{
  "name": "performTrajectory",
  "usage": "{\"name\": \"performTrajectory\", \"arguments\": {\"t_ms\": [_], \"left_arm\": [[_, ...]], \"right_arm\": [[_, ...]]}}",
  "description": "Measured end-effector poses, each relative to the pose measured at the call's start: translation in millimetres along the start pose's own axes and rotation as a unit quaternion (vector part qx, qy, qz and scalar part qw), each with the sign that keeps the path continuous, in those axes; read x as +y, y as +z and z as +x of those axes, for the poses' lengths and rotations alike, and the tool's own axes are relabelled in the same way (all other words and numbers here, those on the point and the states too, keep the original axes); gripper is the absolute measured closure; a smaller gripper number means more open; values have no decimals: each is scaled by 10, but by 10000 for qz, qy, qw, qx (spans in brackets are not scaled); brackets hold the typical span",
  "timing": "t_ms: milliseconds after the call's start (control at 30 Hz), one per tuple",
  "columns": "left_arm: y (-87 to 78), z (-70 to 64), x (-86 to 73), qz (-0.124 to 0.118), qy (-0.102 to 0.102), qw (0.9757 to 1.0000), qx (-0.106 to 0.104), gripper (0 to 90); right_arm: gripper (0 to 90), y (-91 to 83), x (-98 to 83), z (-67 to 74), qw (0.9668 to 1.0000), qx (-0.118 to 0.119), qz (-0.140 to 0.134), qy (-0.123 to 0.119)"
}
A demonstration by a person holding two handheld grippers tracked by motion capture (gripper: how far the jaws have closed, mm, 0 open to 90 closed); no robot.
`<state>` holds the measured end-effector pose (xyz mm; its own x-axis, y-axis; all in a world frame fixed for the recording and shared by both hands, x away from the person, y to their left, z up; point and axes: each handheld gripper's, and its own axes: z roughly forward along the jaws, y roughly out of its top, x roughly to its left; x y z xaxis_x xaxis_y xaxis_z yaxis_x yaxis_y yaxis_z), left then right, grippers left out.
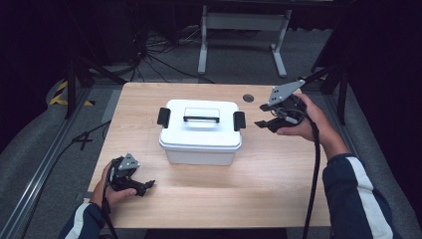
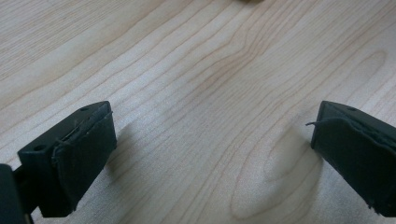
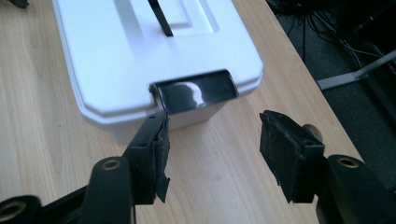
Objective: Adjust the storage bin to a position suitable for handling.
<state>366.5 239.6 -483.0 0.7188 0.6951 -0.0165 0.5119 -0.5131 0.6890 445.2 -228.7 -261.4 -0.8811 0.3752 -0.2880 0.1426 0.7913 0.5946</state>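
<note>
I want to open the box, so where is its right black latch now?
In the high view the right black latch sits on the right end of the white box, mid-table. The open right gripper is just beside it, jaws pointing at it, not touching.

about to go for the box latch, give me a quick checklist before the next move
1. Right claw open: ok.
2. Right claw lined up with the near black latch of the white storage box: ok, latch just ahead, not yet between the jaws.
3. Left claw open, over bare wooden table: ok.
4. Lid seated flat: ok.
5. Far latch down: ok.
6. Box contents: cannot tell.
</note>
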Motion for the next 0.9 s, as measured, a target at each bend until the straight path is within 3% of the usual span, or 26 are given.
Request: {"name": "performTrajectory", "arguments": {"t_ms": [433, 667, 900], "left_arm": [[1, 0, 0, -3, 0, 10000, -8, 5], [0, 5, 2, 3, 32, 10000, 2, 5], [0, 8, 2, 6, 35, 10000, -7, 4]], "right_arm": [[444, 270, 505, 36, 9991, 174, 94, -362], [433, 458, 676, 81, 9977, 251, 286, -557], [438, 590, 810, 123, 9963, 421, 299, -693]]}}
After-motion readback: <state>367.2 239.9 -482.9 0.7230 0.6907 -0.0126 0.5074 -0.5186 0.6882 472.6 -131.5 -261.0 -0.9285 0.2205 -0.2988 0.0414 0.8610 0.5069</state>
